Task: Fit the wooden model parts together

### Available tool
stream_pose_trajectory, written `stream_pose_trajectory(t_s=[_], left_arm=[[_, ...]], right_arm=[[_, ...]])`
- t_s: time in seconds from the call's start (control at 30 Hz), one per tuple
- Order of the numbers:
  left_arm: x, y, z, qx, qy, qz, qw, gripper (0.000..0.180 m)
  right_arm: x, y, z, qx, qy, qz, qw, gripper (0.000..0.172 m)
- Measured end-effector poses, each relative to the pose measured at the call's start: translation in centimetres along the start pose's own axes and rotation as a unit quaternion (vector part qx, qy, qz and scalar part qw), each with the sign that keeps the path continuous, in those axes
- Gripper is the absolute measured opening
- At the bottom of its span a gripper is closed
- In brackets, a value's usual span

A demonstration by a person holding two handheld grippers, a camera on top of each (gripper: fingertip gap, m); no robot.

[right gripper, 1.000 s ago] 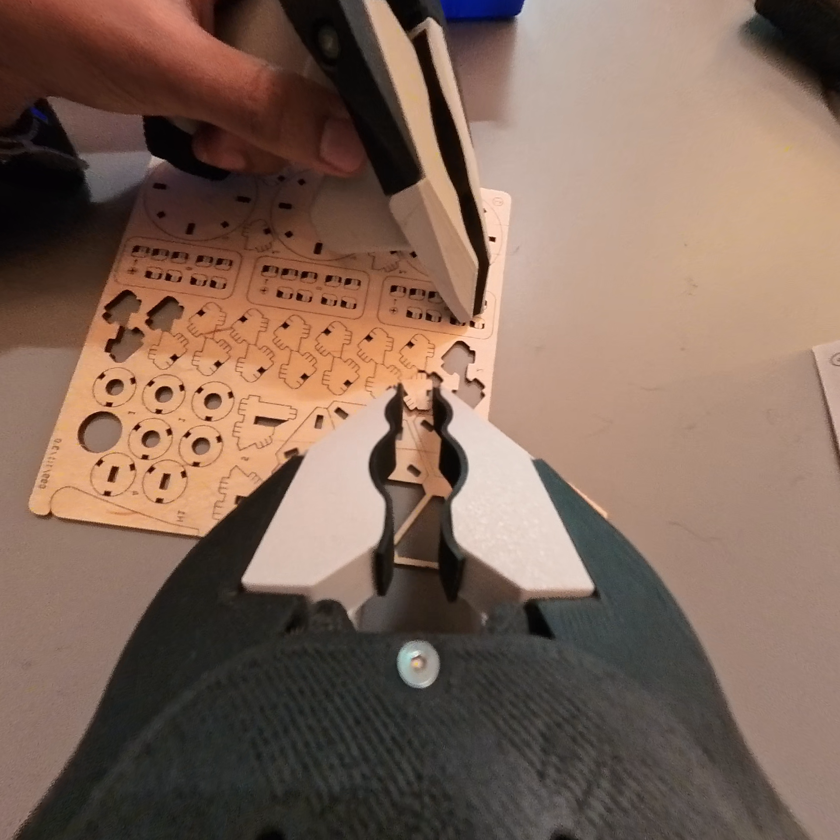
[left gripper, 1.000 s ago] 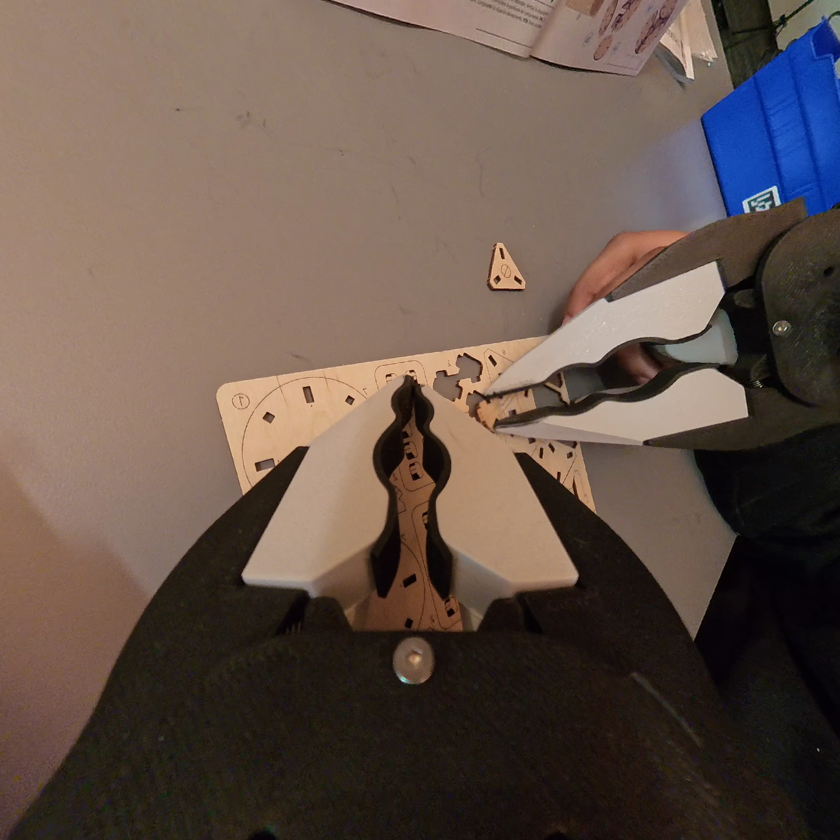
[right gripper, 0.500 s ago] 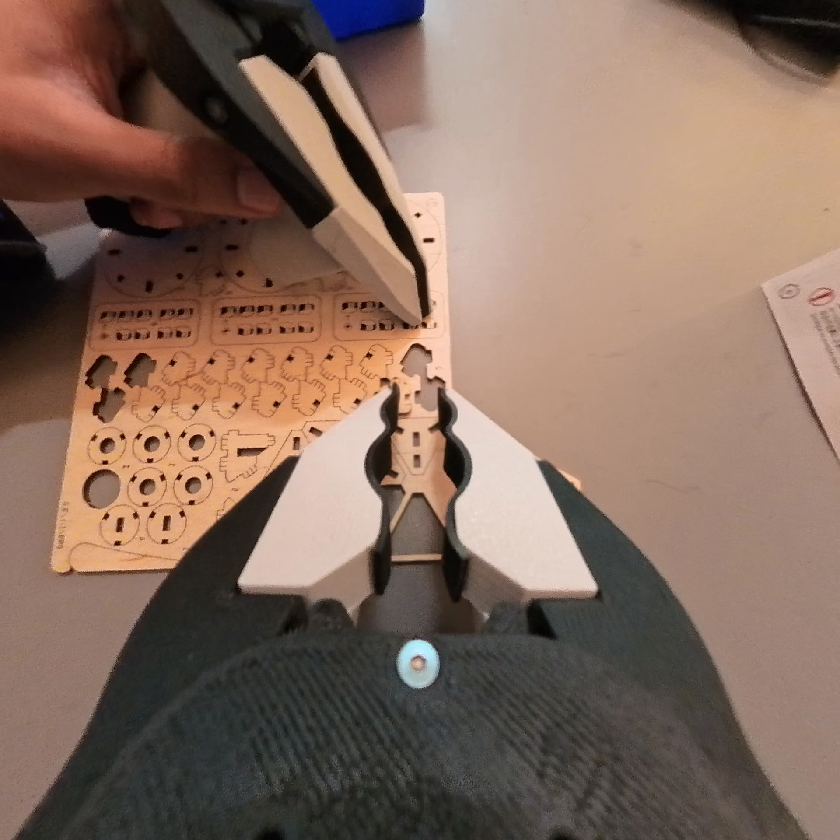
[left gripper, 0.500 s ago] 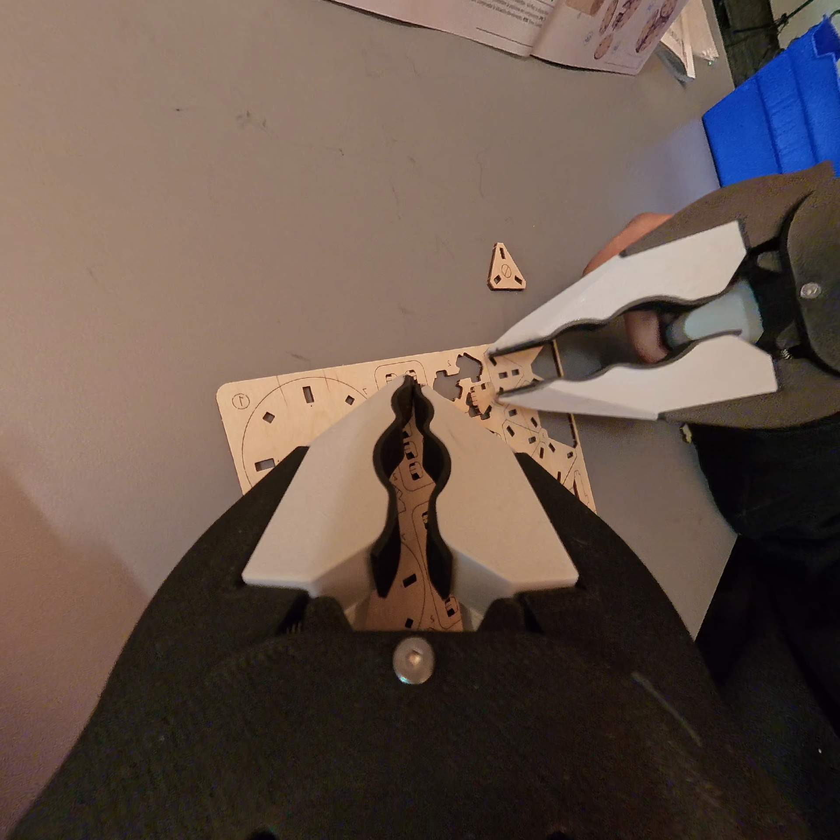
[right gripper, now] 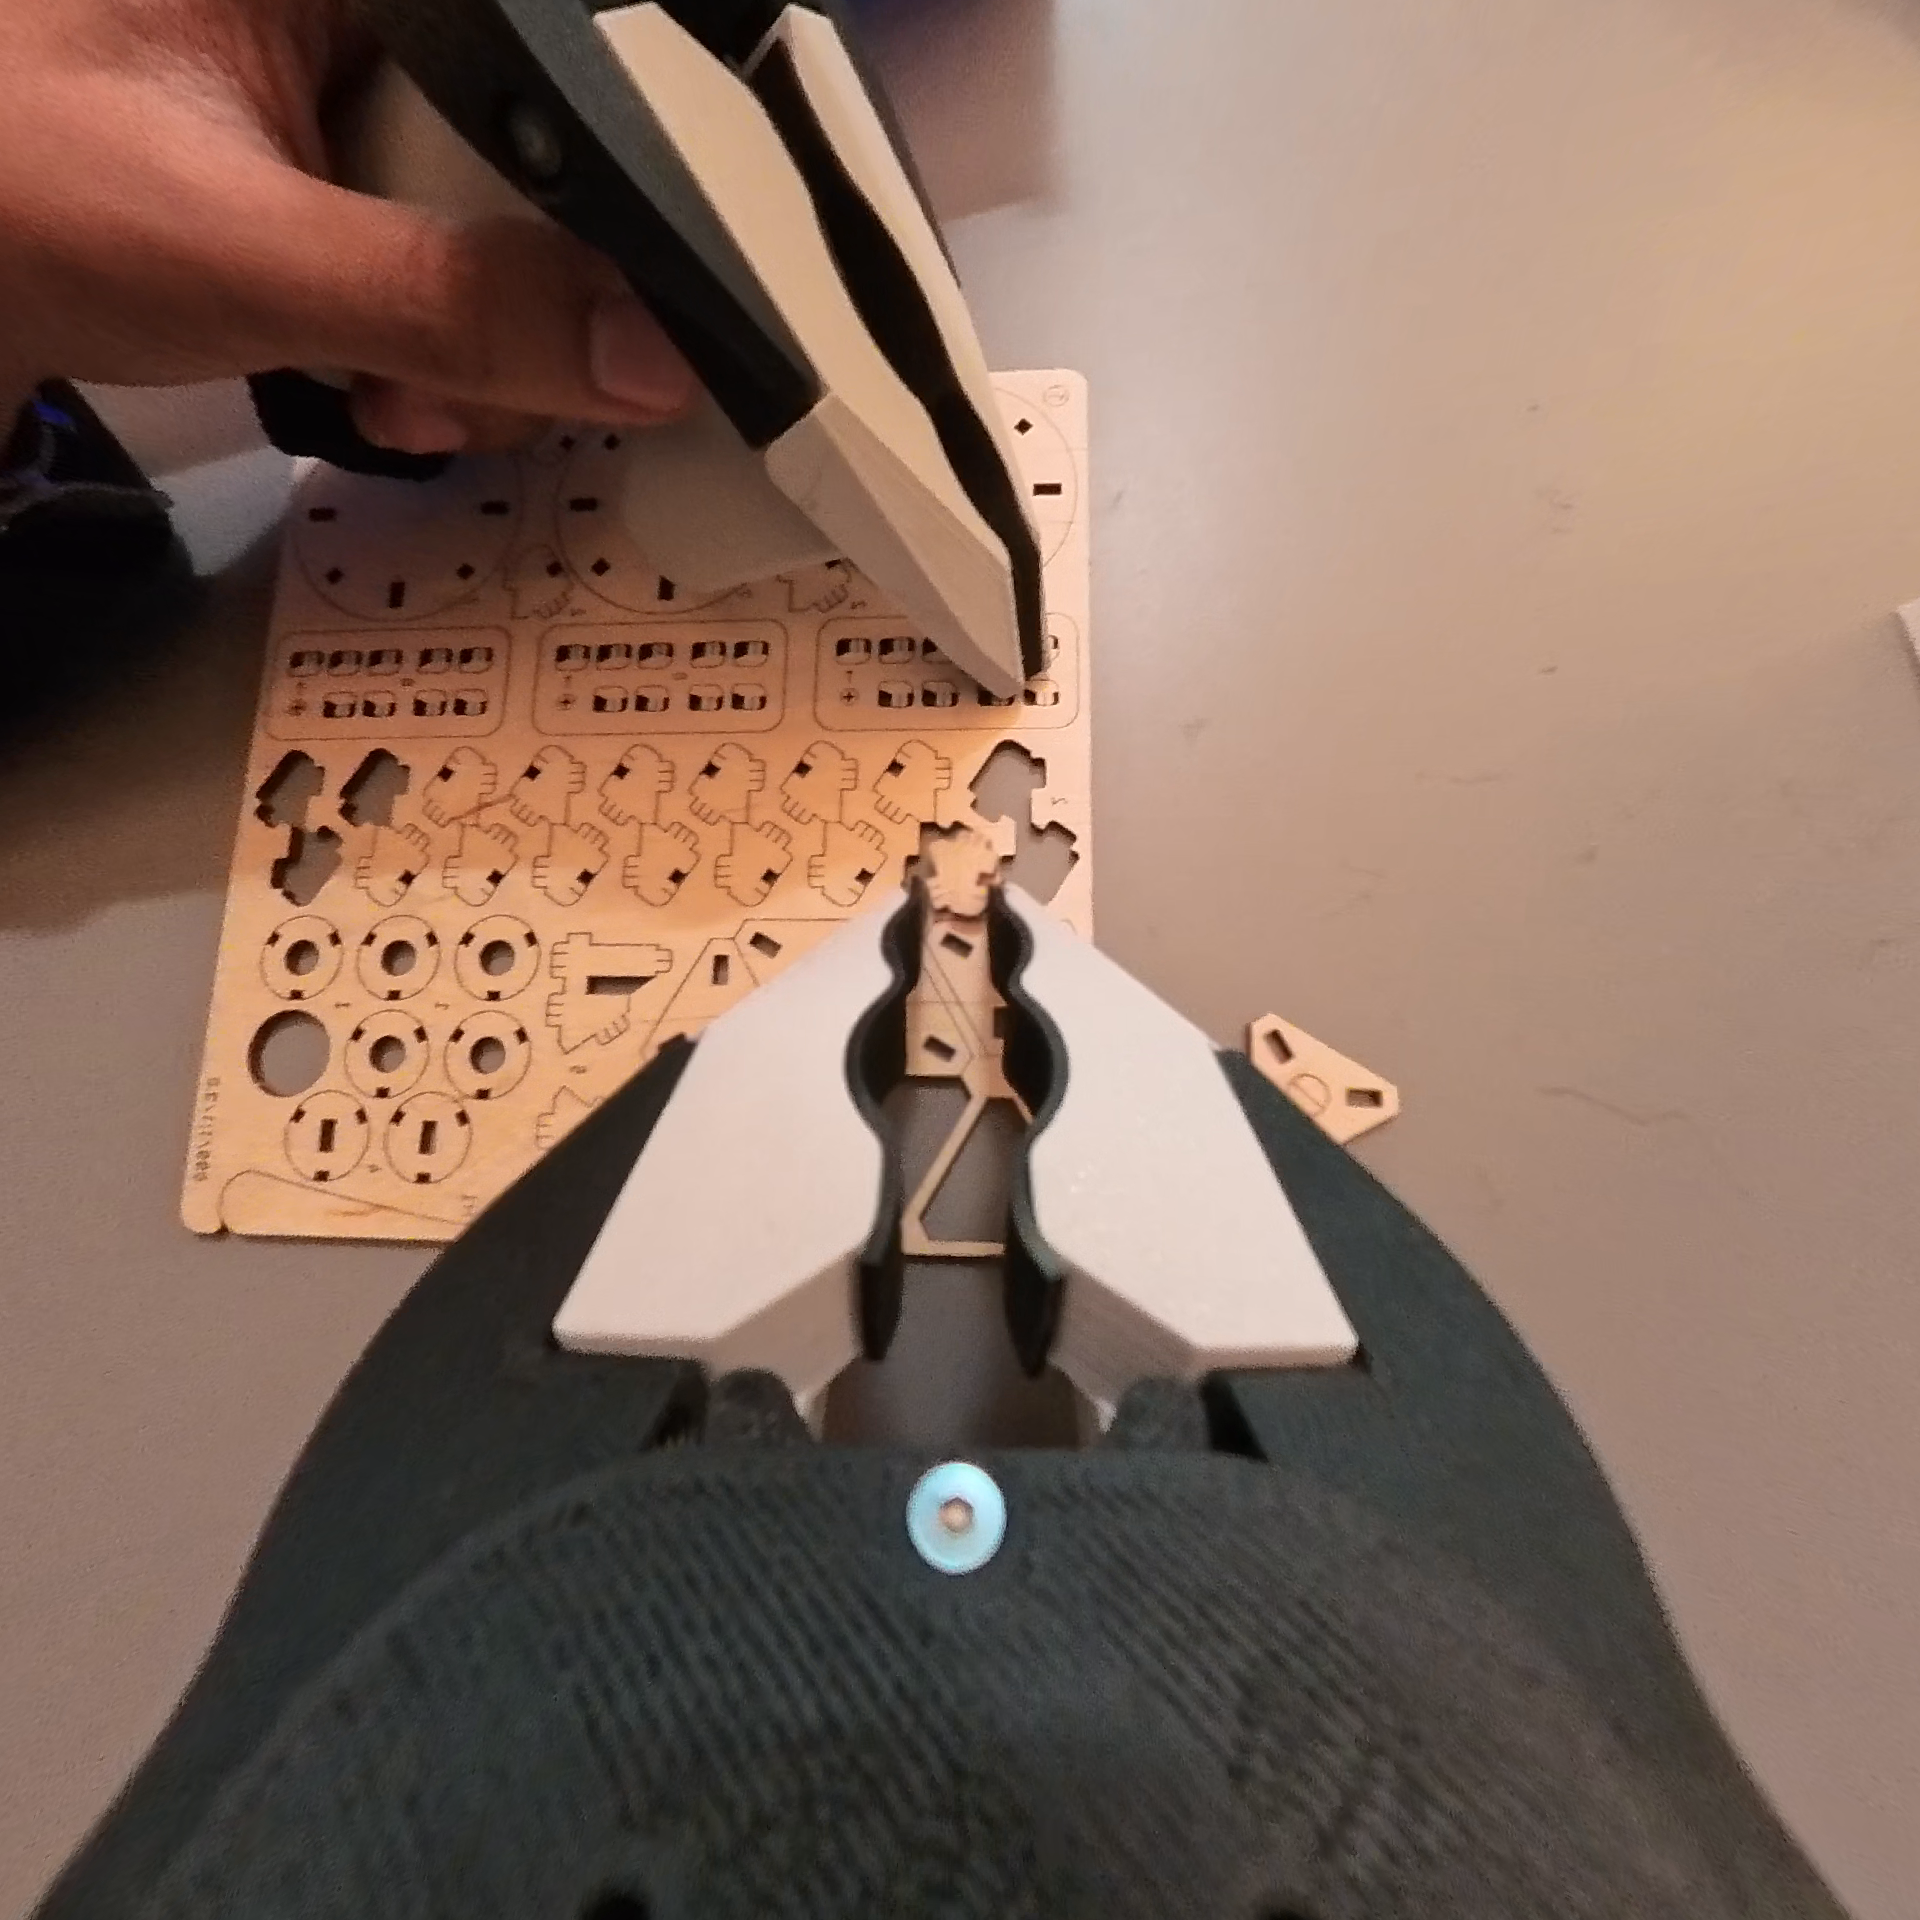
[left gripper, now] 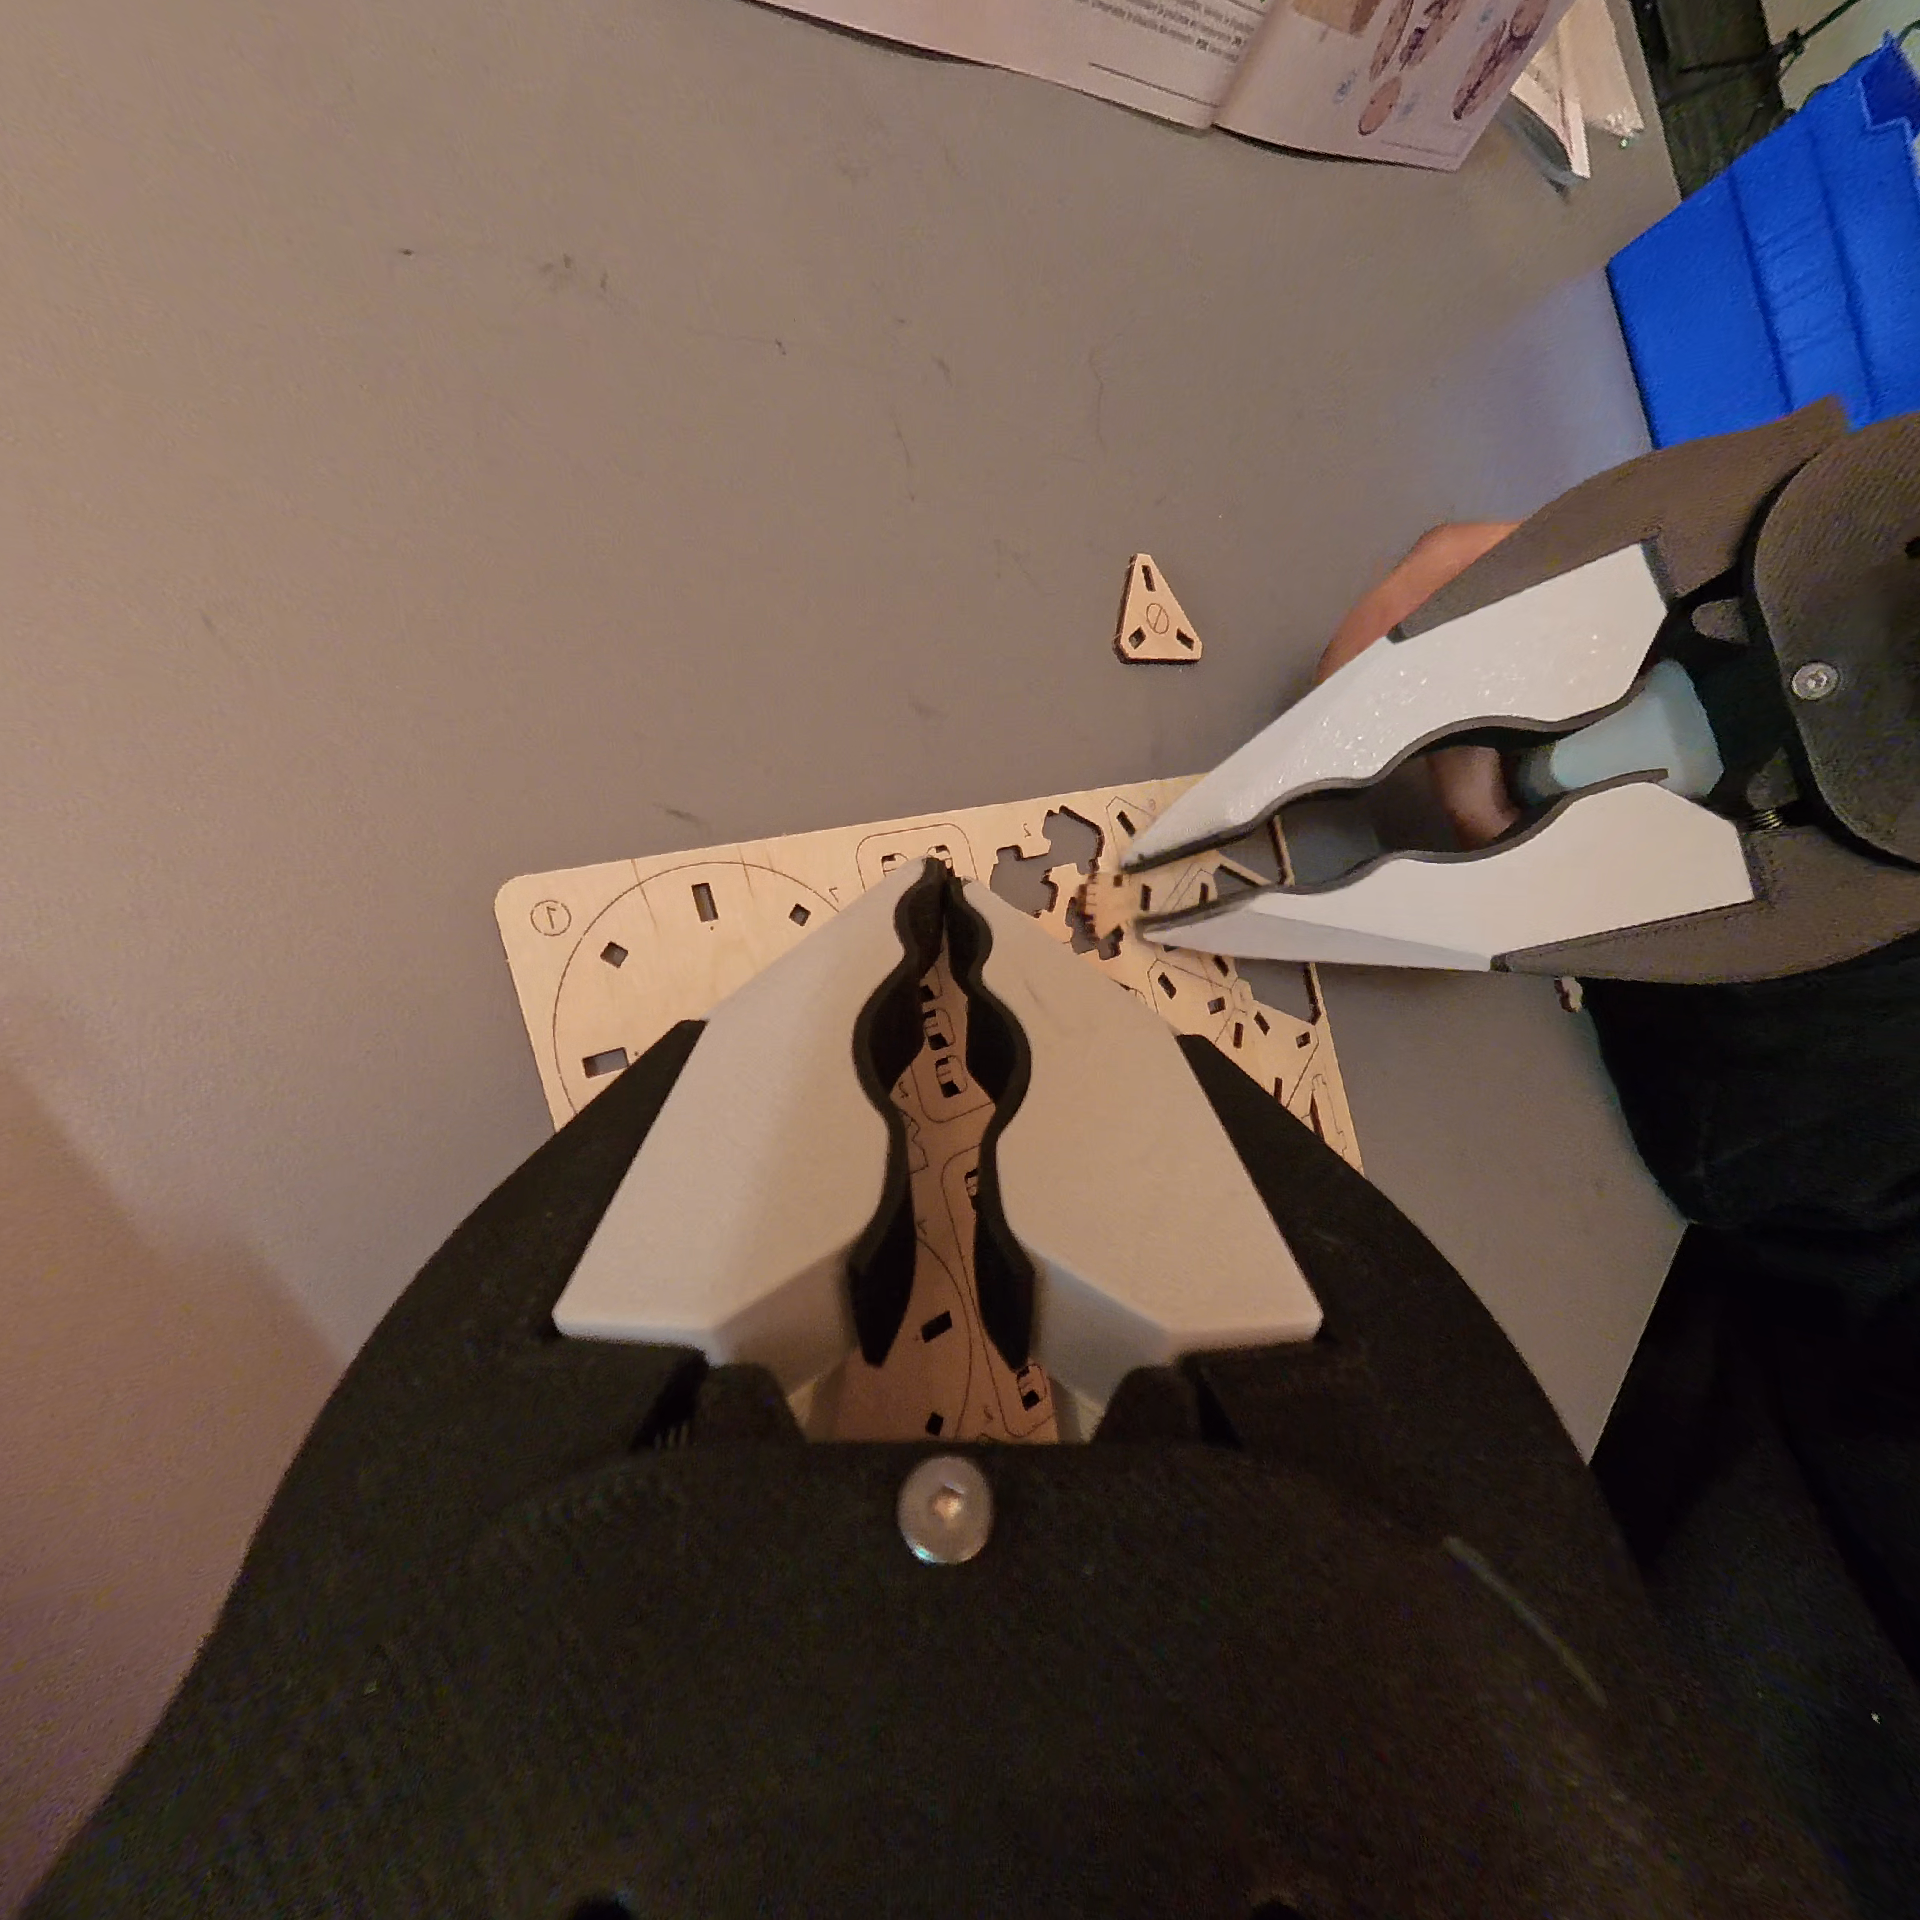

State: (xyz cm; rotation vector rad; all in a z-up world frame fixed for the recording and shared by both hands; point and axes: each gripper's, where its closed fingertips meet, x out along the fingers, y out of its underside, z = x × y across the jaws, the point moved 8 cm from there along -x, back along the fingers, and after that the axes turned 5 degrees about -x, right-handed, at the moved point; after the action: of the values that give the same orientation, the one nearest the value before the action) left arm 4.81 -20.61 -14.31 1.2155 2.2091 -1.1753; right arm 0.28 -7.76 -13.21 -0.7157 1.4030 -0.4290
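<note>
A small toothed wooden piece (left gripper: 1103,902) is gripped at the very tips of the right tongs (right gripper: 958,894), one pad pressed on each side. It is held just above the cut-out hole in the thin wooden sheet (right gripper: 644,935), near the sheet's right edge as seen in the right wrist view.

The left tongs (left gripper: 940,871) are clenched with nothing between the tips. Their tips are pressed down on the sheet, on a rounded block of slots just beside the held piece. A hand (right gripper: 260,229) is seen around the left tongs' handle.

The sheet lies flat on the grey counter (left gripper: 520,468); several shapes are already punched out of it. A loose triangular wooden piece (left gripper: 1155,625) lies on the counter near the sheet, apart from both tongs. A printed booklet (left gripper: 1299,62) lies at the far edge of the counter and a blue bin (left gripper: 1766,301) beside it.
</note>
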Motion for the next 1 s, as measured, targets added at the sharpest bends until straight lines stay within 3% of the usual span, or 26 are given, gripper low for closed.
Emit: stream_pose_trajectory(t_s=[1.0], left_arm=[[0.00, -0.01, -0.03, -0.001, 0.002, 0.001, 1.000, 0.000]], right_arm=[[0.32, -0.34, 0.32, 0.044, 0.003, 0.018, 0.999, 0.010]])
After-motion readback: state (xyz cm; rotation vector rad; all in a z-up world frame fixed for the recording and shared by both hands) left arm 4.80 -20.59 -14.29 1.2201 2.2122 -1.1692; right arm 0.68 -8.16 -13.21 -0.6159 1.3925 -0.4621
